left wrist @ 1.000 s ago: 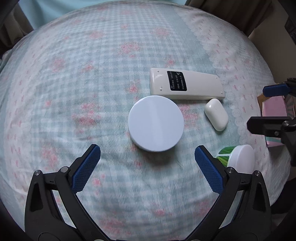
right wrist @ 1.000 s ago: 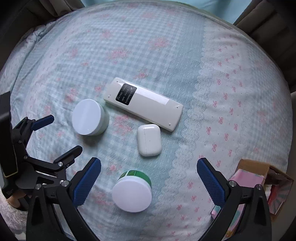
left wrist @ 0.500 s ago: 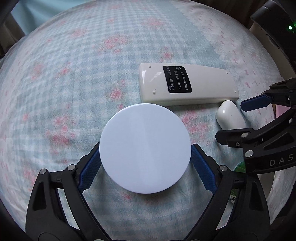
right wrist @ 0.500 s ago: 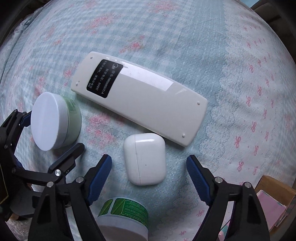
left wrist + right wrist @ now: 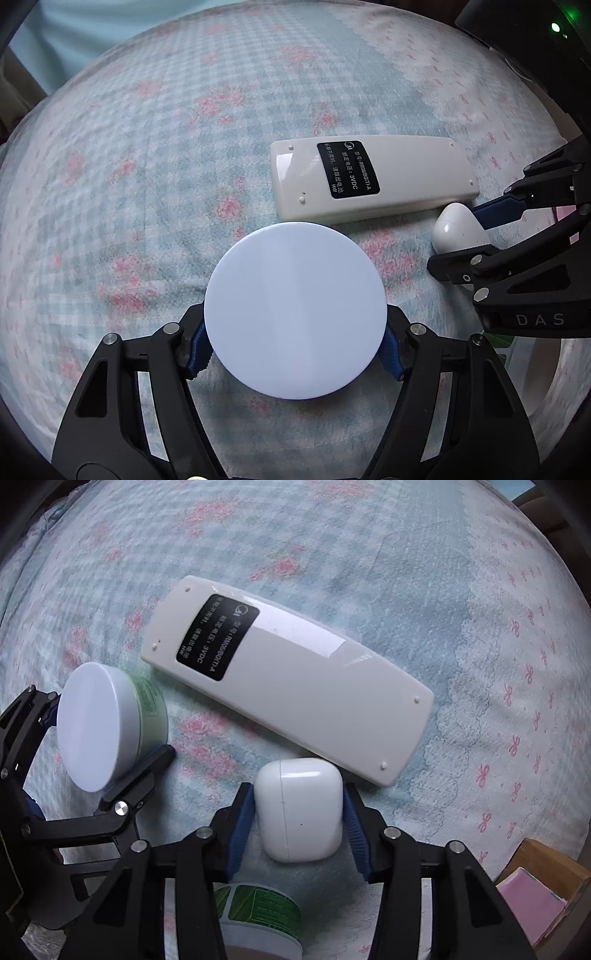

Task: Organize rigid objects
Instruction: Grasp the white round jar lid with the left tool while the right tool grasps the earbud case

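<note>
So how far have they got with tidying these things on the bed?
Nothing looks sorted yet. In hand: the left gripper is closing around the white-lidded jar, and the right gripper is closing around the white earbud case; both still rest on the bedspread. Left: the remote and the second green-labelled jar lie untouched.

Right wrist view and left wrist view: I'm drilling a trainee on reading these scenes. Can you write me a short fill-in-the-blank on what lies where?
1. The right gripper is closing on the white ____ case.
2. The left gripper is closing on the round jar with the ____ lid.
3. The remote control lies with its black ____ facing up.
4. Everything rests on a checked ____ with pink flowers.

Missing words: earbud; white; label; bedspread
</note>
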Tool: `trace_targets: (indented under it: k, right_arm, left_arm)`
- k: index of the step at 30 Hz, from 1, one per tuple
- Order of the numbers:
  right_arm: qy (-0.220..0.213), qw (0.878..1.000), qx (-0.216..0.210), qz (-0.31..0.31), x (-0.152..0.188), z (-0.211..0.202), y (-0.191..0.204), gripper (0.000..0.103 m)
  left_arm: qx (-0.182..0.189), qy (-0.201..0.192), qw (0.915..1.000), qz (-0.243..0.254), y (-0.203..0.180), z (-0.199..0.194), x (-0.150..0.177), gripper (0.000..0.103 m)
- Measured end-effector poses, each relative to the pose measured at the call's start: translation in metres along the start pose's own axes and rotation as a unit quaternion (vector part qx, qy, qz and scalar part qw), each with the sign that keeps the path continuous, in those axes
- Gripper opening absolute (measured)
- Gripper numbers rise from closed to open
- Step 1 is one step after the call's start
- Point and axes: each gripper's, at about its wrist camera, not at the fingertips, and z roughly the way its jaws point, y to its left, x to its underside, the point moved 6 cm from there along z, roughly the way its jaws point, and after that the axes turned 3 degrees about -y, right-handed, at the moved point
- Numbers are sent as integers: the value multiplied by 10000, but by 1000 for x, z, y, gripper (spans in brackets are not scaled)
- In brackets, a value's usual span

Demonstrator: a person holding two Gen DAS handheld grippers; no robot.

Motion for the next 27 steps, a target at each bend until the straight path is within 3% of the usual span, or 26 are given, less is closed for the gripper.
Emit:
trace_targets:
  k: [17,27]
  right_arm:
    - [-242,9984,-305,408,8,-22,0,41]
    - [-553,9947,-495,708,13,-84,3,41]
  left_arm:
    - [82,-109,9992,-380,12,-37,3,68]
    - [48,-386,9978,-529,14,-102,-13,68]
